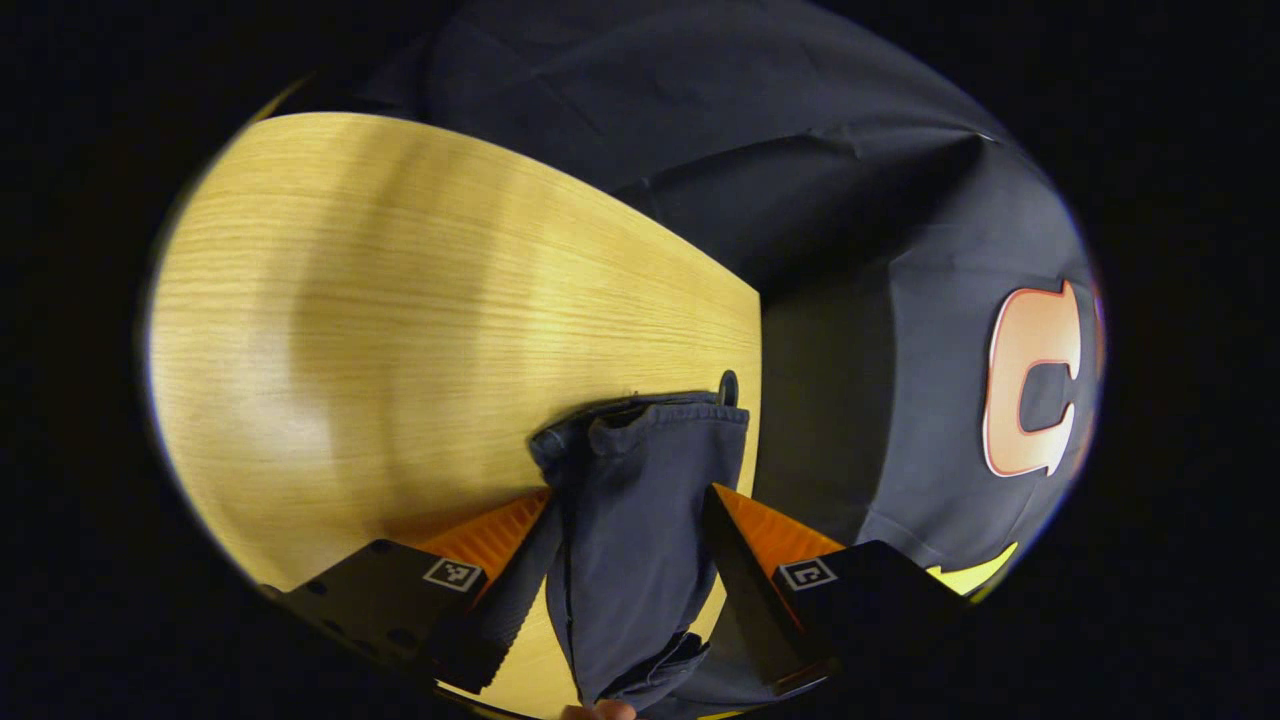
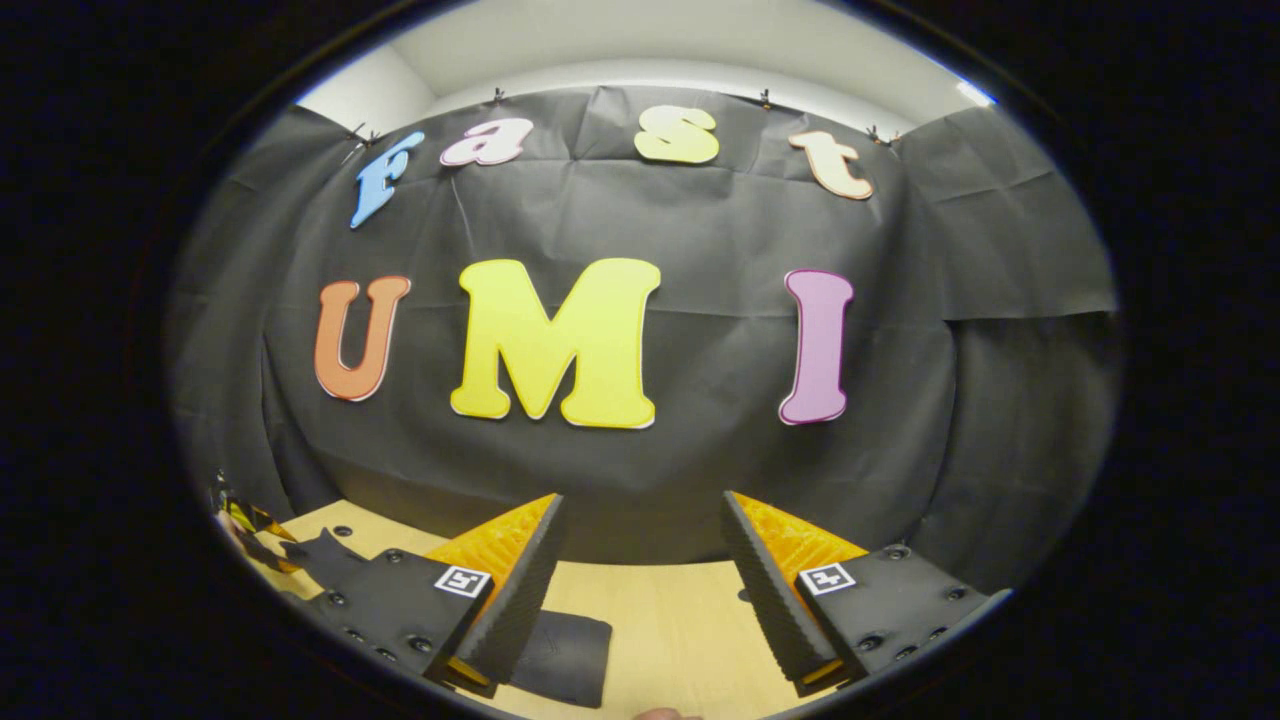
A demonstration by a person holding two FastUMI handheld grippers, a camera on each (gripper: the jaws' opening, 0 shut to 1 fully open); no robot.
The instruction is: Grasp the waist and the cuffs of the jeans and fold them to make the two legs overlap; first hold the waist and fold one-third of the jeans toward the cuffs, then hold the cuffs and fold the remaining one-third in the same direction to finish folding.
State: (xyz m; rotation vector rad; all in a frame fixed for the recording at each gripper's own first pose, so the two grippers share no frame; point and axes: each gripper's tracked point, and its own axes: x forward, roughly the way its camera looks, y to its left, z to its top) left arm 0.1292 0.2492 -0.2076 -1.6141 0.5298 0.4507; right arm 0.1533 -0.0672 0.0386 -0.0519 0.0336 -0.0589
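Note:
In the left gripper view a bunched end of the dark blue jeans (image 1: 640,500) lies on the wooden table (image 1: 400,330), close to its right edge. My left gripper (image 1: 628,490) stands open around it: the cloth fills the gap between the two fingers and brushes both. Which end of the jeans this is I cannot tell. In the right gripper view my right gripper (image 2: 640,500) is open and holds nothing, raised over the table (image 2: 670,620) and facing the booth wall. A dark patch of the jeans (image 2: 570,655) lies below its left finger.
A small black round hole (image 1: 728,386) sits in the tabletop just behind the jeans, near the table's edge. Black cloth wall hangs beyond that edge. At the far left of the right gripper view, dark cloth (image 2: 320,555) lies on the table.

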